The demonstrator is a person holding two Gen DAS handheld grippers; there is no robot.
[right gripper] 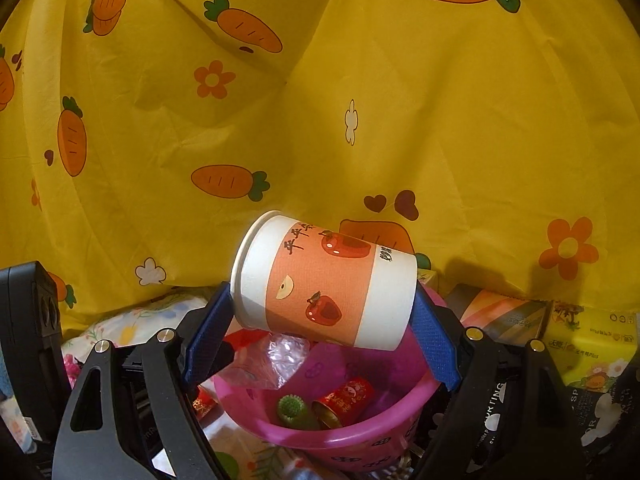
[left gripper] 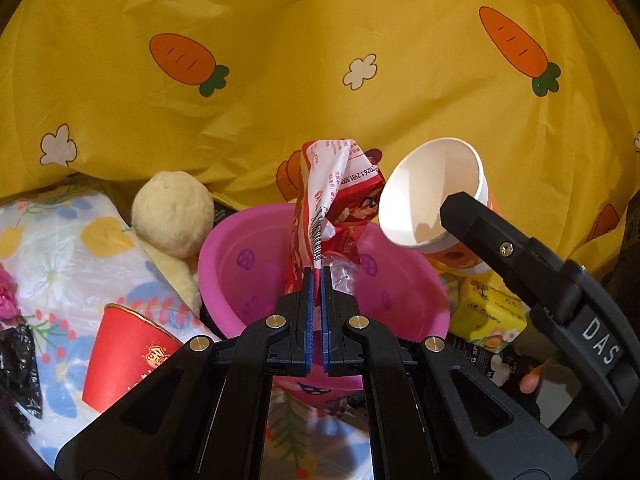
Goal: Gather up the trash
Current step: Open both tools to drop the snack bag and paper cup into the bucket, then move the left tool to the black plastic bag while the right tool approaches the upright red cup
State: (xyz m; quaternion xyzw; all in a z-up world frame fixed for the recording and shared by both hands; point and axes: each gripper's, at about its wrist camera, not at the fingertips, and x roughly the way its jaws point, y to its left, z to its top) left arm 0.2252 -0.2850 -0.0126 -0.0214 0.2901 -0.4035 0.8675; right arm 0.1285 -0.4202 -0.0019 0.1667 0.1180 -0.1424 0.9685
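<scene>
The left gripper [left gripper: 317, 276] is pinching a red wrapper [left gripper: 332, 204] above the pink bucket [left gripper: 224, 256]. The right gripper [right gripper: 320, 320], spread wide, is clasping a sideways paper cup [right gripper: 324, 284]; only its view is showing a red can [right gripper: 346, 396] inside the bucket.

surface: tabletop [left gripper: 60, 240] under a floral plastic sheet, white with blue, yellow and red flowers
landmark: pink basin [left gripper: 224, 248], standing on the sheet
left of basin: red paper cup [left gripper: 120, 356] lying on its side; cream plush toy [left gripper: 172, 216] just beside the rim
far left of basin: crumpled black plastic [left gripper: 20, 364]
right of basin: yellow tissue pack [left gripper: 488, 316], near the rim
</scene>
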